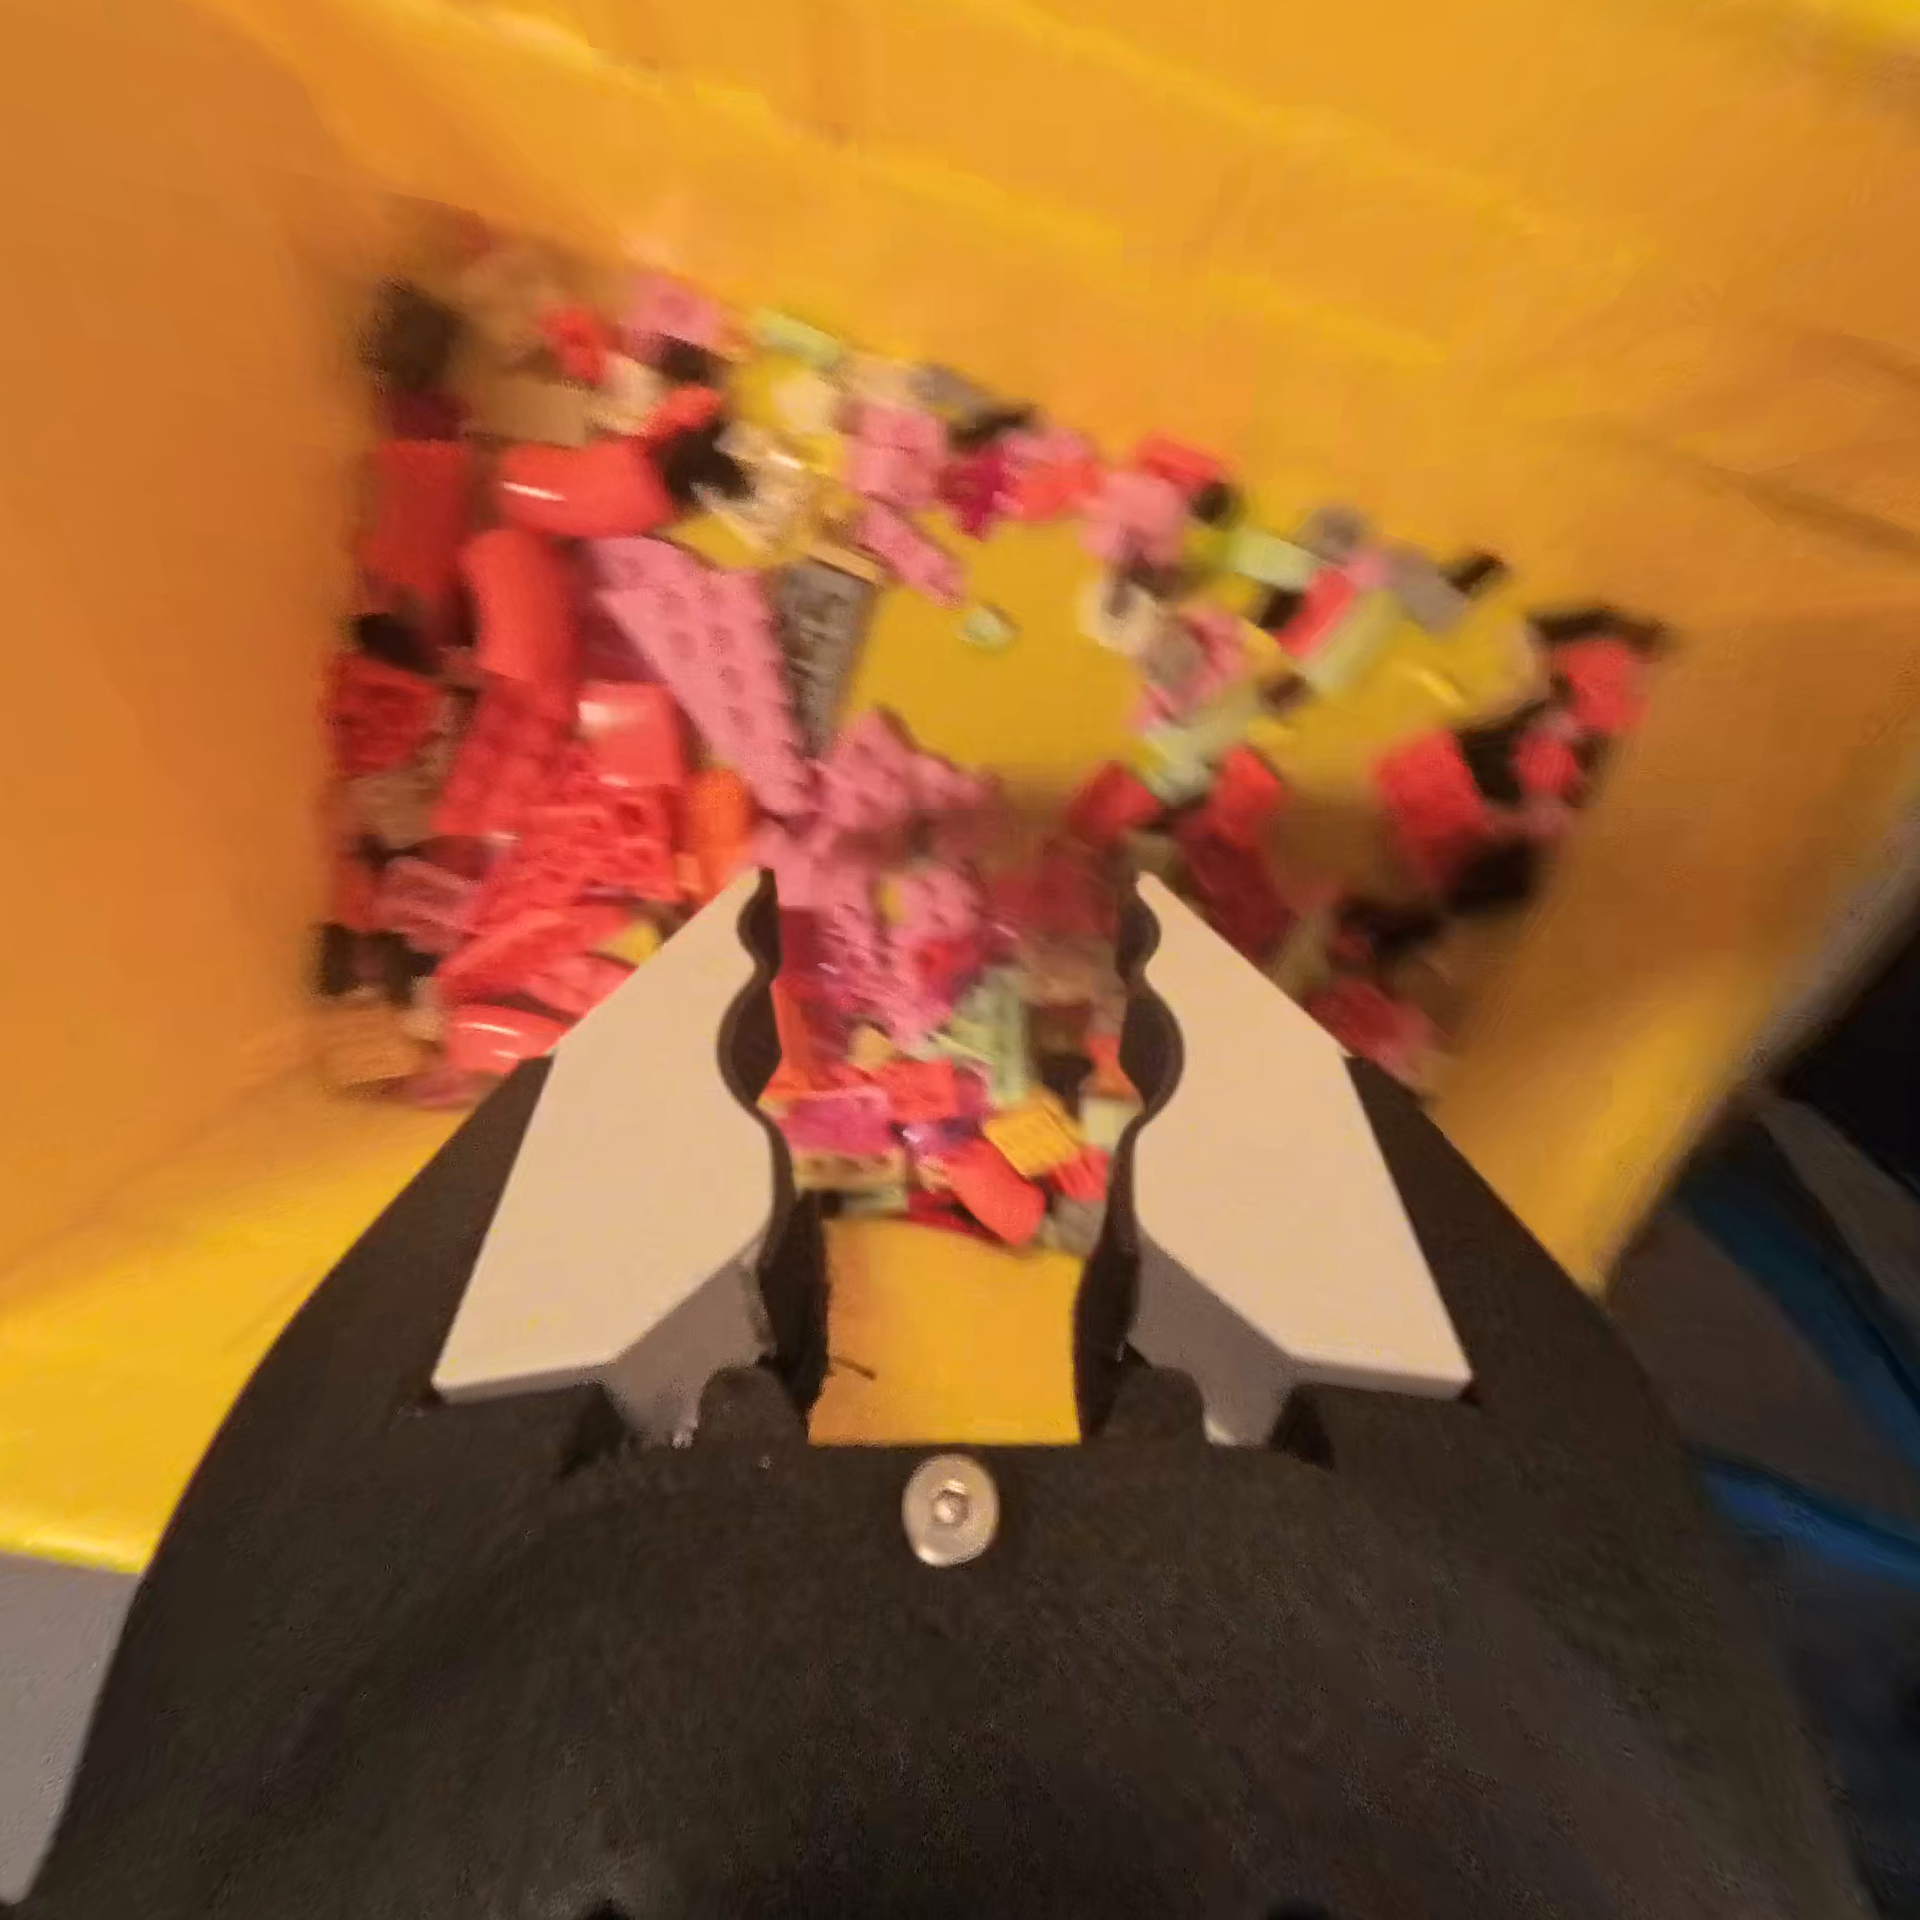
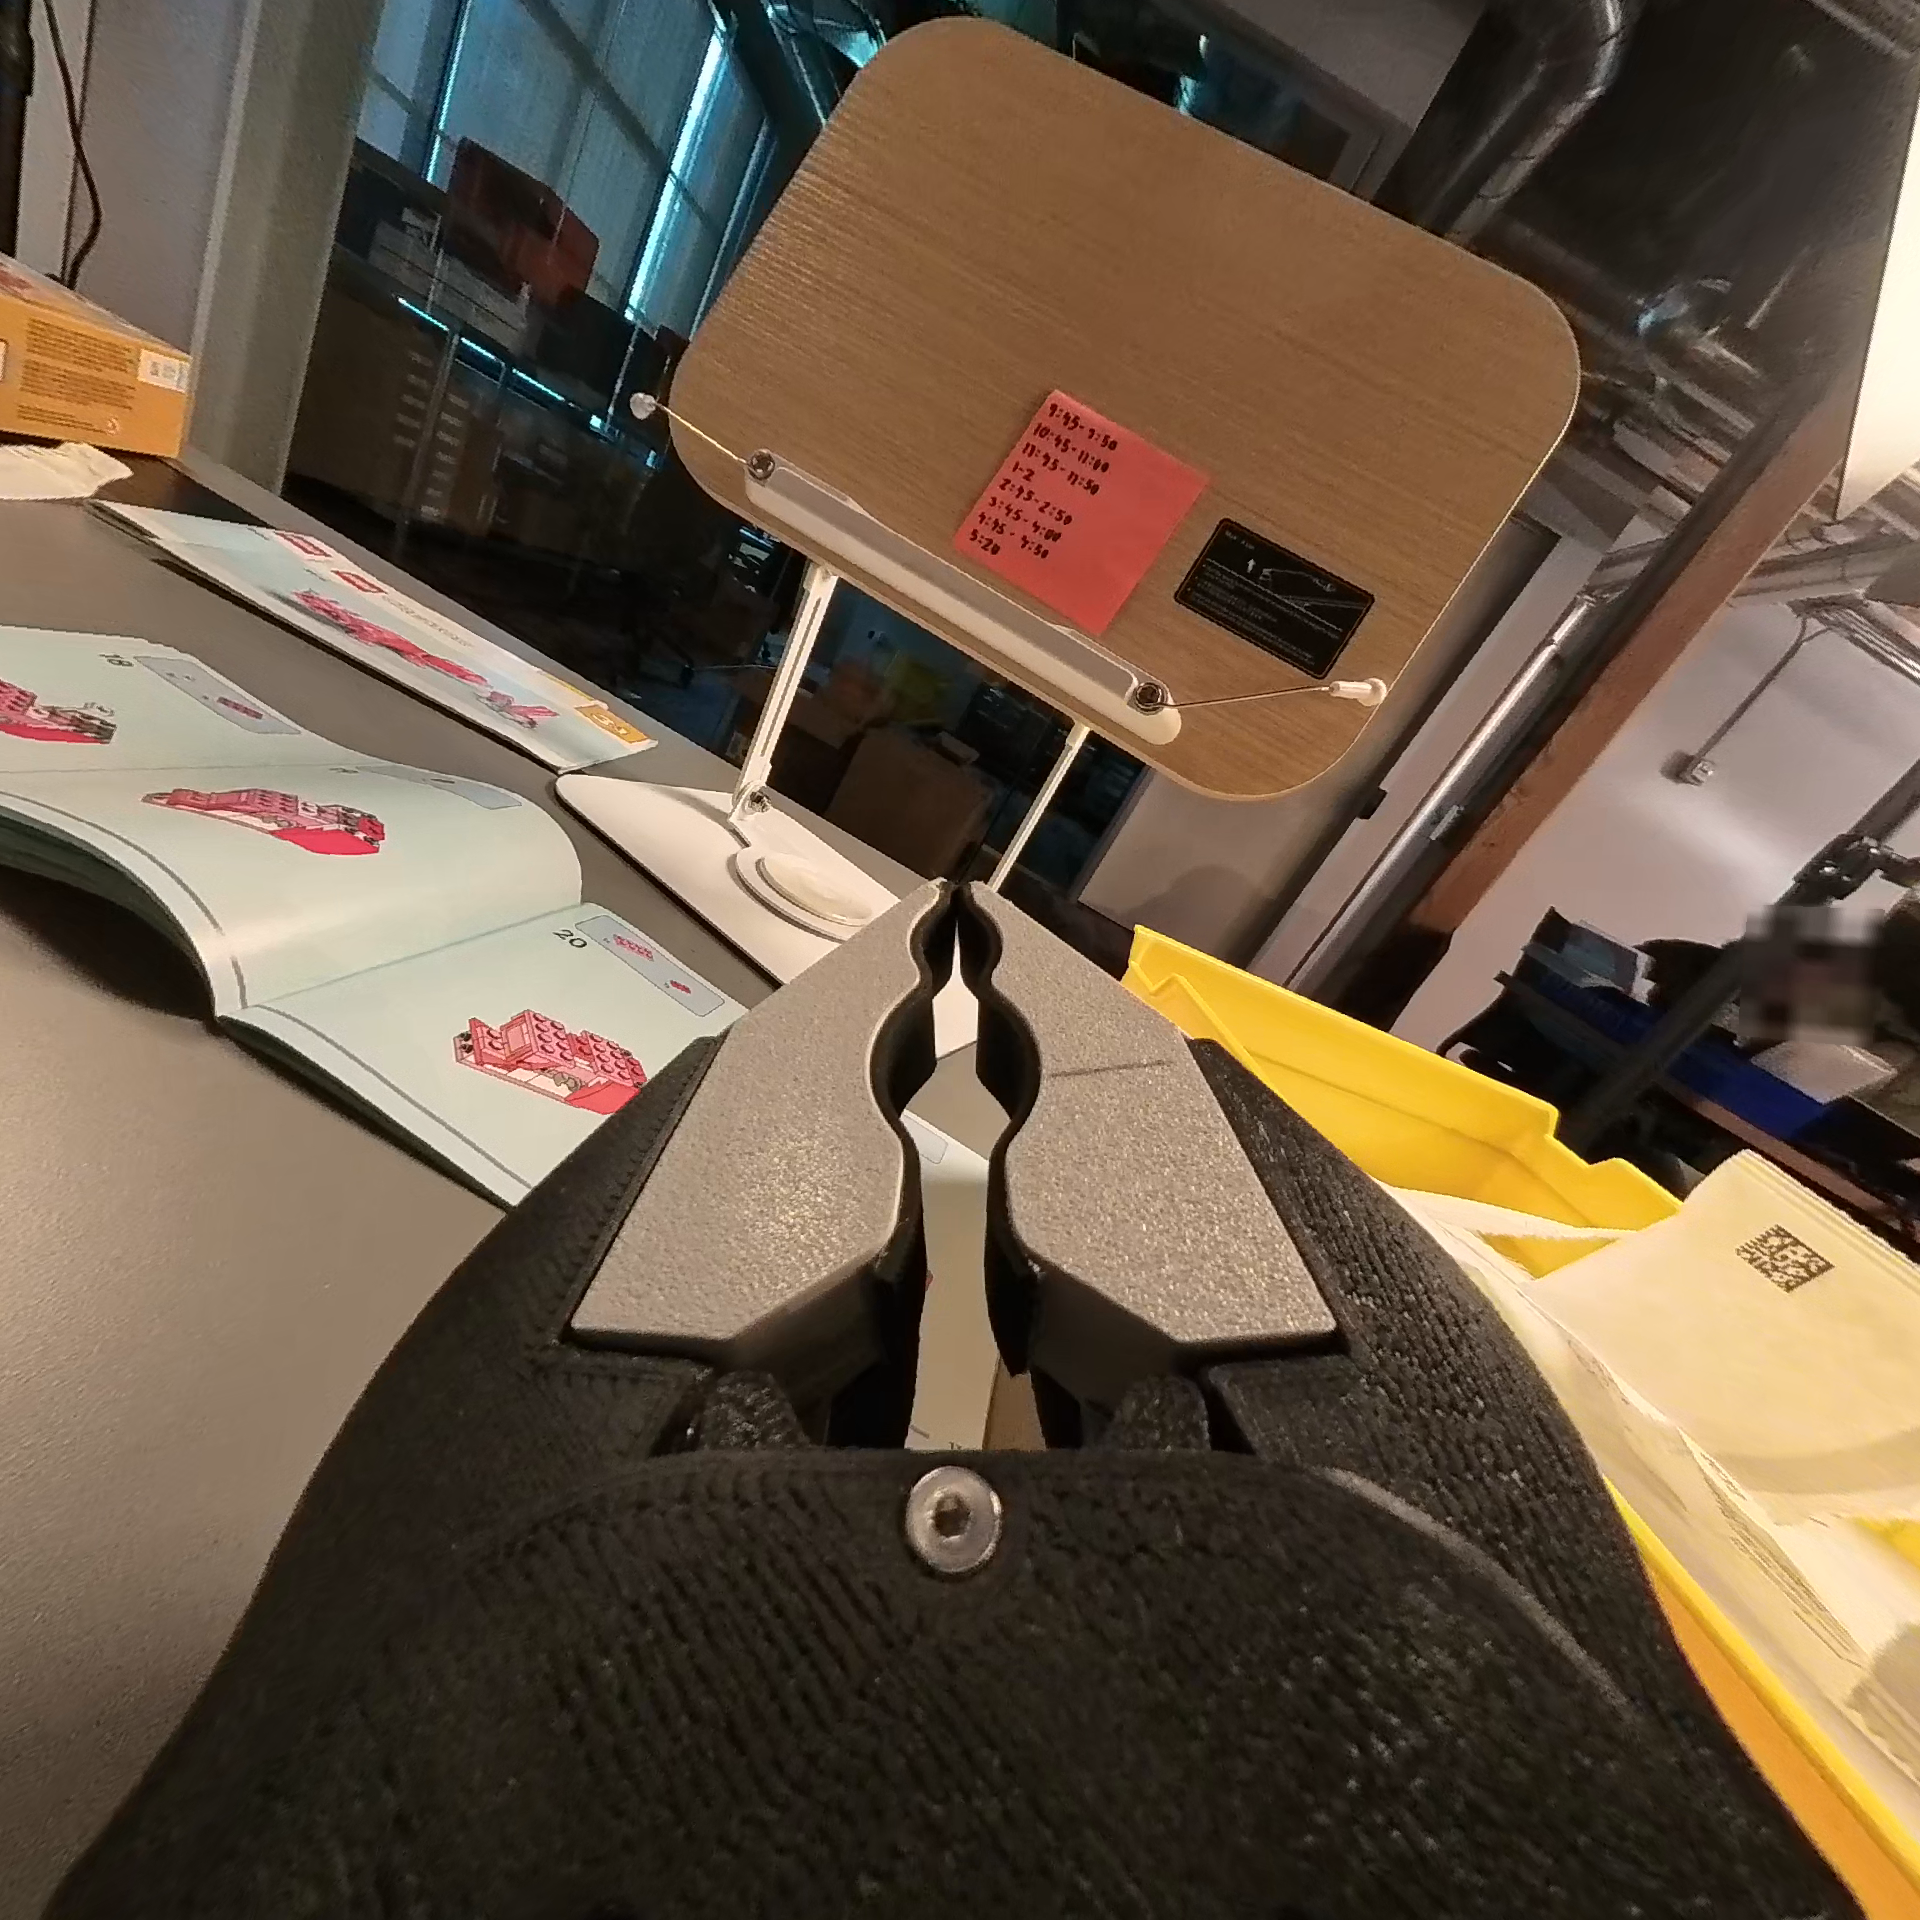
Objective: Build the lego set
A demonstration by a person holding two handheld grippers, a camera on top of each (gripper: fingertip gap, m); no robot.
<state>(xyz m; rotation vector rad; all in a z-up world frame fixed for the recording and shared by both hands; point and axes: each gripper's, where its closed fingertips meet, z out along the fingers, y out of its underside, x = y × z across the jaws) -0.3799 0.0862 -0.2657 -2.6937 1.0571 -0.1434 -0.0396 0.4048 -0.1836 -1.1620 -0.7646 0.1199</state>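
Observation:
My left gripper (image 1: 951,883) is open and reaches into a yellow bin (image 1: 1039,229) over a heap of loose toy bricks (image 1: 665,727), mostly red, pink and pale green. The view is blurred by motion. Bricks show between the fingers but nothing is pressed between the pads. A bare yellow patch of the bin floor (image 1: 997,686) lies just beyond the fingertips. My right gripper (image 2: 954,891) is shut with its tips touching and nothing between them. It hovers above a dark table (image 2: 208,1299), beside an open instruction booklet (image 2: 343,894).
A wooden-backed stand (image 2: 1143,312) on a white base (image 2: 727,831) carries a pink sticky note (image 2: 1081,509) and a black label. A yellow bin (image 2: 1403,1101) holding pale paper bags (image 2: 1714,1351) sits at right. A second booklet (image 2: 416,623) and an orange box (image 2: 83,374) lie at left. There is about 45 cm between the tips of the two grippers.

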